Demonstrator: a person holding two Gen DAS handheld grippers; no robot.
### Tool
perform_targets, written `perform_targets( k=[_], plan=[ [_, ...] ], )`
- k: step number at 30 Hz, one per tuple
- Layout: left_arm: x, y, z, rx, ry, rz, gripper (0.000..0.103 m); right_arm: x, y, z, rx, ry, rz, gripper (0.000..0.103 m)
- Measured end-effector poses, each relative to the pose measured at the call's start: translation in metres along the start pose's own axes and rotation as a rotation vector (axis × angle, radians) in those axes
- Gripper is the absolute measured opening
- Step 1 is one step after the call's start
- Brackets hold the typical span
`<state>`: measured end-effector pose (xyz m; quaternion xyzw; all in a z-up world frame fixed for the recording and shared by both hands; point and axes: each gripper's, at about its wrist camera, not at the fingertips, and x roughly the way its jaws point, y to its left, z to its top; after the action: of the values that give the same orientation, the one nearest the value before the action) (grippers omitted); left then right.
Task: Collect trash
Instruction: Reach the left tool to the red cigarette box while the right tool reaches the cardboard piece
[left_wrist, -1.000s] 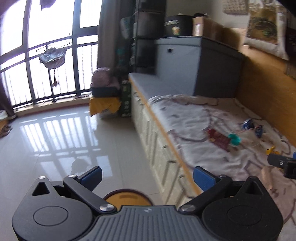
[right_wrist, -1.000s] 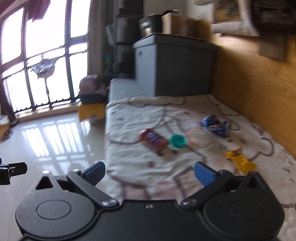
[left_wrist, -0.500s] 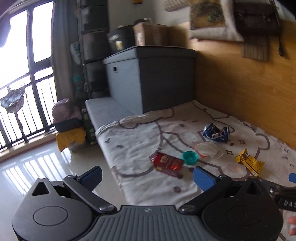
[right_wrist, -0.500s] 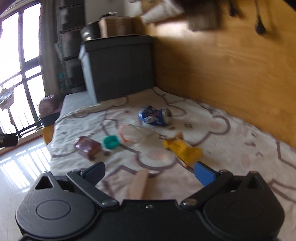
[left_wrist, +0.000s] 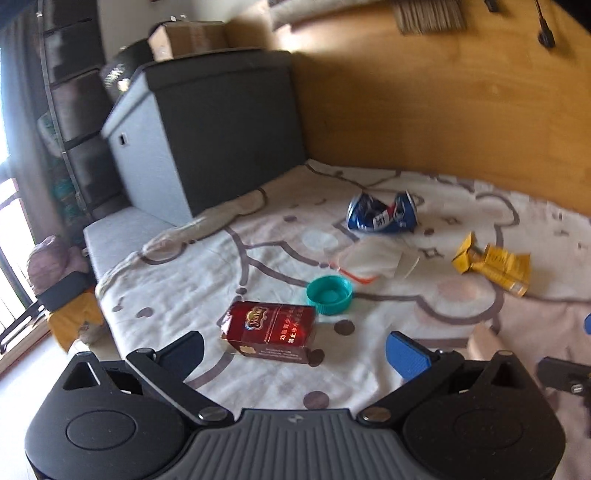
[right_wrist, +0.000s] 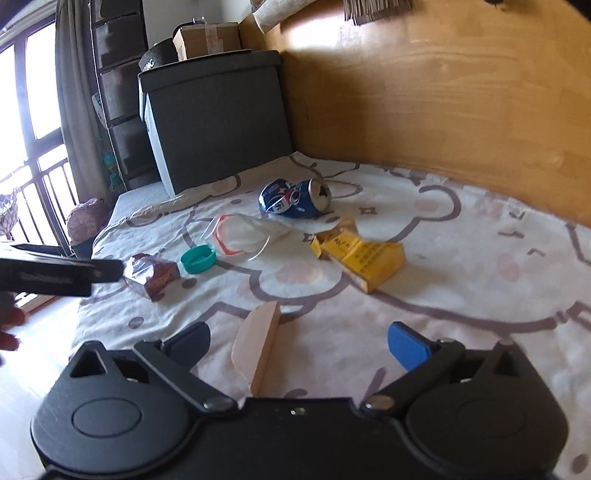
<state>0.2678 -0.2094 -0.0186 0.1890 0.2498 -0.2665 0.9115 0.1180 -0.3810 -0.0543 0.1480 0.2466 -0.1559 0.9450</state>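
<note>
Trash was all spread on the bed (left_wrist: 369, 369), on a wrinkly cartoon-print sheet: one glossy red pack (left_wrist: 271, 332) with "Yuxi"-looking gold script, one round teal cap (left_wrist: 328, 295) just past it, one clear zip bag (left_wrist: 369, 260), one crushed blue can (left_wrist: 382, 218), one crumpled yellow box (left_wrist: 493, 264), one pale wood wedge (right_wrist: 256, 343). Left claw (left_wrist: 295, 350) was wide open, empty, right before the pack. Right claw (right_wrist: 297, 343) was open too, wedge between its pads, not gripped. Grey fabric box (left_wrist: 207, 129) sat behind.
</note>
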Motion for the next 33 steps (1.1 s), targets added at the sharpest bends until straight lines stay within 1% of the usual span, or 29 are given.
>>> perform_targets(
  k=[2,6,8,13,16,17,20,22,24,26,28,31,32,33],
  plan=[
    [0.016,0.005,-0.005,0.017,0.003,-0.008,0.103,0.004,0.002,-0.004,0.010,0.007,0.016,0.103],
    [0.044,0.020,-0.012,0.000,0.019,-0.031,0.103,0.012,0.009,-0.007,0.002,0.006,0.003,0.103],
    [0.056,0.025,-0.013,0.001,0.023,-0.042,0.103,0.014,0.013,-0.007,-0.009,0.004,0.021,0.103],
    [0.084,0.031,-0.012,0.010,0.011,-0.088,0.103,0.017,0.028,-0.008,-0.052,0.006,0.037,0.103],
    [0.097,0.034,-0.011,0.016,0.008,-0.099,0.103,0.018,0.033,-0.010,-0.068,0.000,0.044,0.103],
    [0.101,0.035,-0.011,0.018,0.006,-0.101,0.103,0.019,0.034,-0.010,-0.071,0.001,0.046,0.101],
    [0.109,0.039,-0.013,0.018,-0.003,-0.091,0.103,0.022,0.034,-0.012,-0.061,0.004,0.040,0.090],
    [0.112,0.042,-0.015,0.005,-0.015,-0.091,0.103,0.024,0.032,-0.013,-0.040,0.011,0.054,0.083],
    [0.115,0.046,-0.017,-0.021,-0.010,-0.106,0.103,0.026,0.029,-0.014,-0.005,0.011,0.073,0.069],
    [0.116,0.049,-0.018,-0.040,-0.011,-0.116,0.103,0.030,0.029,-0.016,0.003,0.024,0.080,0.065],
    [0.115,0.051,-0.019,-0.061,-0.004,-0.127,0.103,0.034,0.030,-0.016,0.006,0.033,0.080,0.065],
    [0.111,0.050,-0.021,-0.079,0.005,-0.120,0.103,0.040,0.032,-0.013,0.013,0.030,0.071,0.063],
    [0.109,0.049,-0.022,-0.079,0.007,-0.121,0.100,0.042,0.032,-0.012,0.014,0.027,0.065,0.063],
    [0.107,0.048,-0.022,-0.080,0.006,-0.125,0.095,0.045,0.032,-0.011,0.014,0.028,0.058,0.060]
  ],
)
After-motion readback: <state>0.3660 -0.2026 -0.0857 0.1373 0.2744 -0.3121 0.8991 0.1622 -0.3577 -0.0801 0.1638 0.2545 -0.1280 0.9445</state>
